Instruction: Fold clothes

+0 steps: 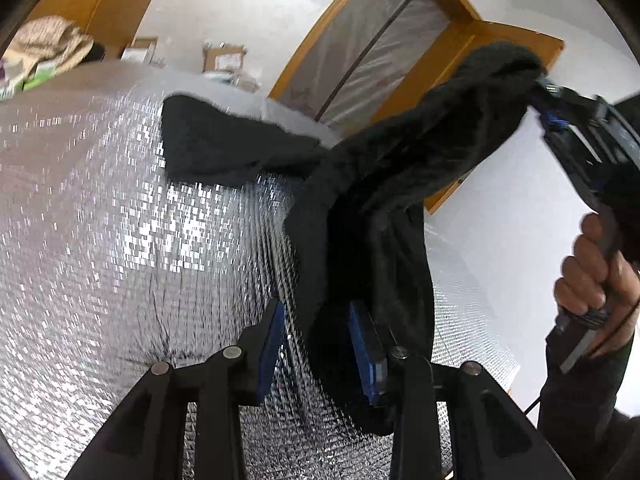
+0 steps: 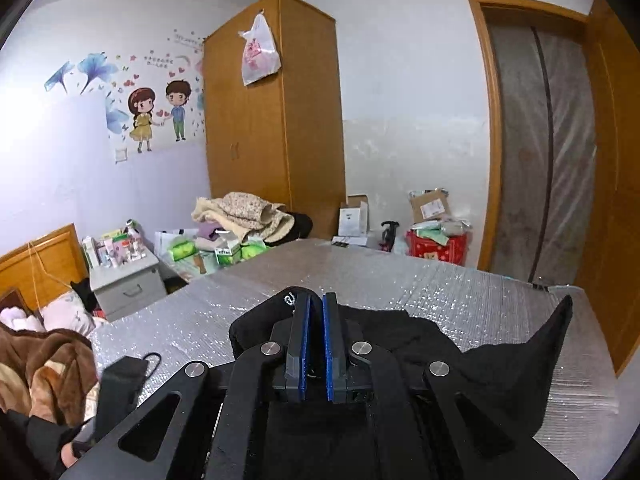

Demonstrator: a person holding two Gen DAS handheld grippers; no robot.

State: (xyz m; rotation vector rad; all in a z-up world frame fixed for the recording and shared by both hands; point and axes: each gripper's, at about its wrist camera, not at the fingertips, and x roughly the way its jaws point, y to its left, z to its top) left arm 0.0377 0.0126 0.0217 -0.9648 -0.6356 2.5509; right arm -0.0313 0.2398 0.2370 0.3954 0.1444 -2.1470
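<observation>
I'm working two hand-held grippers over a table covered w/ silver bubble-foil (image 1: 100,240), folding a black garment (image 1: 380,216). The left gripper (image 1: 320,344) has its jaws spread wide; a hanging fold of the dark cloth drops between the blue pads (image 1: 362,356), but they don't look clamped on it, so I read it as let go, not gripping. The right gripper (image 1: 560,120) shows at the upper right of the left view, held by a hand (image 1: 600,276) in a dark sleeve; its tip is buried in bunched black fabric lifted off the table, and the cloth trails down from there to the foil. In the right cam the right gripper's (image 2: 316,340) blue pads sit nearly together w/ only a thin slit between; the black cloth spreads under and round the fingers, one corner peaking up at far right. My read: it's closed on a pinch of the garment, raised so the rest hangs free and can be laid over itself. Part of the garment rests flat on the foil farther back (image 1: 224,144). Bkgd: wooden wardrobe (image 2: 276,120), a door frame hung w/ plastic sheet (image 2: 540,140), boxes and piled bedding along the wall.
</observation>
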